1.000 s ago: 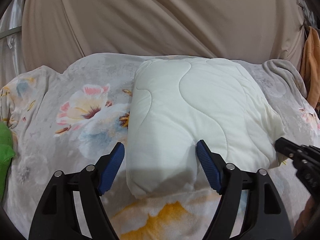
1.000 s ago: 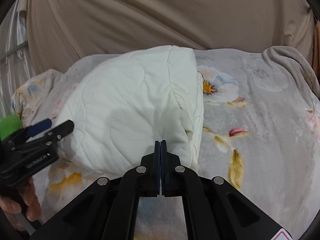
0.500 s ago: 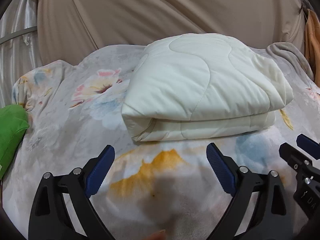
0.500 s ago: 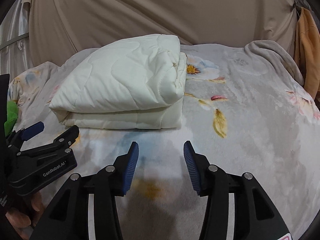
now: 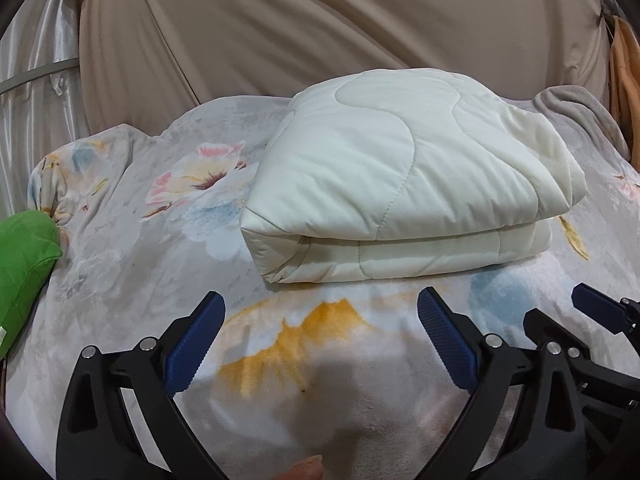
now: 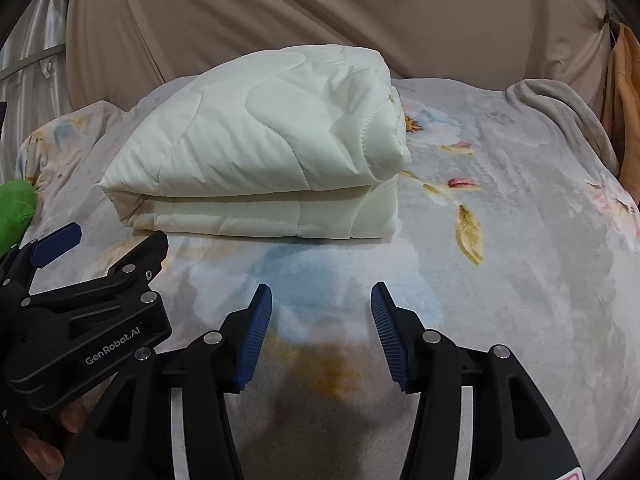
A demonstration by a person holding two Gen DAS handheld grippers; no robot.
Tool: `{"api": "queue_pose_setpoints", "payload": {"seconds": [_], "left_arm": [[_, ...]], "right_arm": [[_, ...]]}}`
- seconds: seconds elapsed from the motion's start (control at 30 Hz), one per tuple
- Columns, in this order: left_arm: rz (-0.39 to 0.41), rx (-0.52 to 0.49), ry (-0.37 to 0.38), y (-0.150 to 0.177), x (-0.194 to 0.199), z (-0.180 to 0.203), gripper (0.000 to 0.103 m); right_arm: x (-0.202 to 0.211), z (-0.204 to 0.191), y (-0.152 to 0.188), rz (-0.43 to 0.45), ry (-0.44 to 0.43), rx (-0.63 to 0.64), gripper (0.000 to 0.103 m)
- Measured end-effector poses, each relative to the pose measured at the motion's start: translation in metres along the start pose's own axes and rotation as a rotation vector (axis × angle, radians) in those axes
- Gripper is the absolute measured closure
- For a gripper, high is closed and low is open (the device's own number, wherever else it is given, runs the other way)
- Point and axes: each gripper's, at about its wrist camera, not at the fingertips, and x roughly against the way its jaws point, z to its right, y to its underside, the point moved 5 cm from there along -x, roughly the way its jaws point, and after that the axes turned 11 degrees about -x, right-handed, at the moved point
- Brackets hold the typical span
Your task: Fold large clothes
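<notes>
A: What differs from a second ago?

B: The right gripper [image 6: 321, 330] was pinched fully closed close over the cream quilt [image 6: 264, 148]; its blue ribbed pads now stand apart, holding nothing. The left gripper [image 5: 321, 342], spread wide then as now, has drawn back from the quilt's edge and grips nothing.

A: Where does the quilt lie?

B: Folded into a thick, puffy rectangle of stacked layers on the floral blanket [image 5: 132, 248], ahead of both grippers and touching neither.

A: Textures?

B: The quilt is smooth, with wavy stitched lines; the blanket looks plush, printed with pale flowers. A green cushion [image 5: 24, 264] sits at the left; beige draped cloth [image 6: 320, 12] hangs behind.
</notes>
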Motion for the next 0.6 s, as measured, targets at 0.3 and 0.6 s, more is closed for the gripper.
{"api": "queue_pose_setpoints", "payload": {"seconds": [0.3, 0.6], "left_arm": [[-0.013, -0.013, -0.003, 0.0012, -0.0033, 0.0015, 0.008], [-0.017, -0.012, -0.007, 0.0014, -0.0040, 0.0015, 0.008]], "right_arm": [[-0.0027, 0.0018, -0.0006, -0.009, 0.002, -0.003, 0.051], [-0.0026, 0.0012, 0.0000, -0.004, 0.020, -0.004, 0.051]]}}
